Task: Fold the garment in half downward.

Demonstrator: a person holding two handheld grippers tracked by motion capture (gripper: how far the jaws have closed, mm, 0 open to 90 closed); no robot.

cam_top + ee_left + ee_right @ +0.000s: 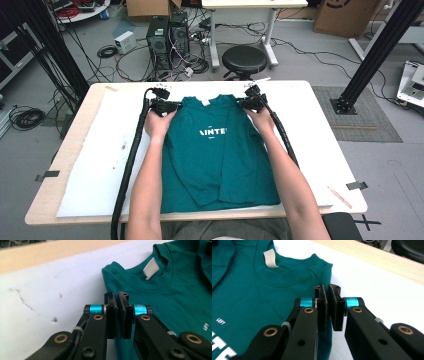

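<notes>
Shirt [220, 150] flat on white sheet [95, 165], collar [205, 101] far from person, long axis toward hem. Left gripper [117, 293] at collar's left shoulder edge, right gripper [327, 288] at opposite edge; both equally near. Jaws nearly closed, cloth pinch unconfirmed.

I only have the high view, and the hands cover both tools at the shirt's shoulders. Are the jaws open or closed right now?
Observer: The left tool has its jaws pressed together, over the shoulder edge of the teal shirt.
Operator: And the right one?
Observer: The right tool is shut too, at the other shoulder edge, where the cloth lies flat.
Operator: How is the collar lying?
Observer: Open and flat, with the white neck label exposed inside it.
</notes>
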